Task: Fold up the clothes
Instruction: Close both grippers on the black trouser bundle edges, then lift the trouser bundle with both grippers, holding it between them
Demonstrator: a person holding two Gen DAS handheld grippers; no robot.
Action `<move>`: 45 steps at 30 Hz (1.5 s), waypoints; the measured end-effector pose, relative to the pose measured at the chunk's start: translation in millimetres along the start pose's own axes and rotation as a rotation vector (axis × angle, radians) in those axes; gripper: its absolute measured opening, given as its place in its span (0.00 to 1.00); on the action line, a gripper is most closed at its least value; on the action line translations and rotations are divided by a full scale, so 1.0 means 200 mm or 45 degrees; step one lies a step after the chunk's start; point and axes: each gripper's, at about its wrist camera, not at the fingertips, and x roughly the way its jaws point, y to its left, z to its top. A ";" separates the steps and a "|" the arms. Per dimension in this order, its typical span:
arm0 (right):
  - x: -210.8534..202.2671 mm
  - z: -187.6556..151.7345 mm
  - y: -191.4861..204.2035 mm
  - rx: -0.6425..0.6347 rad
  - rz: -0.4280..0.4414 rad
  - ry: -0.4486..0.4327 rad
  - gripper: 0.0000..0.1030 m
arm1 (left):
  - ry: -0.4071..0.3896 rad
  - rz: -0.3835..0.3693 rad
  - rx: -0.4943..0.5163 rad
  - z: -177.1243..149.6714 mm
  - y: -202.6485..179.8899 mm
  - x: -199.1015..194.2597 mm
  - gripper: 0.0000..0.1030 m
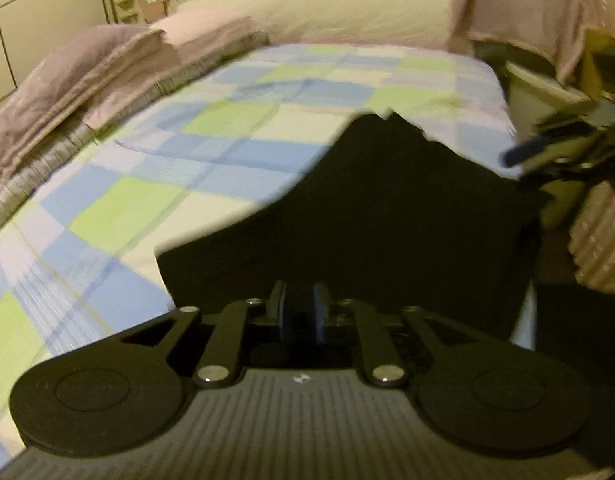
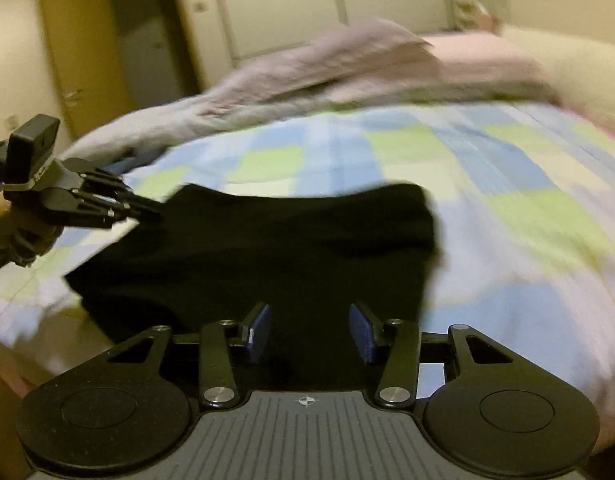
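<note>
On the checked bedspread [image 1: 155,168], our left gripper [image 1: 301,312] pinches the black garment [image 1: 387,208]; our right gripper [image 2: 309,332], at three o'clock, gapes around its edge.

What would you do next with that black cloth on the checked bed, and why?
Probably close the right gripper on the near edge of the black garment. Its blue pads stand apart with dark cloth between them, while the left gripper looks pinched shut on the garment. With both edges held, the cloth could be lifted off the checked bedspread and folded.
</note>
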 end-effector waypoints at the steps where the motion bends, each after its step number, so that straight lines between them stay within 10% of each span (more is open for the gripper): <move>1: 0.04 -0.03 0.04 -0.032 0.022 0.043 0.47 | 0.014 0.001 0.011 -0.04 -0.02 -0.02 0.13; 8: 0.02 -0.19 0.20 -0.225 -0.025 0.200 0.47 | -0.053 0.062 -0.176 -0.22 0.01 -0.17 0.14; 14: 0.01 -0.03 0.26 -0.122 -0.004 0.017 0.47 | -0.206 0.029 -0.153 -0.19 -0.14 -0.31 0.14; 26: 0.04 -0.12 0.35 -0.297 0.030 0.180 0.48 | -0.131 0.025 -0.128 -0.26 -0.20 -0.25 0.18; 29: -0.07 -0.17 0.40 -0.486 -0.076 0.152 0.79 | -0.168 0.116 -0.064 -0.29 -0.23 -0.34 0.30; 37: 0.05 -0.40 0.49 -1.022 -0.308 0.239 0.79 | -0.187 0.281 0.227 -0.38 -0.42 -0.47 0.52; 39: 0.16 -0.47 0.51 -1.249 -0.373 0.302 0.78 | -0.178 0.297 0.333 -0.39 -0.50 -0.46 0.63; 41: 0.20 -0.49 0.49 -1.334 -0.378 0.344 0.49 | -0.171 0.310 0.440 -0.40 -0.59 -0.44 0.66; 45: 0.17 -0.40 0.45 -1.275 -0.348 0.334 0.42 | -0.173 0.312 0.532 -0.39 -0.69 -0.37 0.69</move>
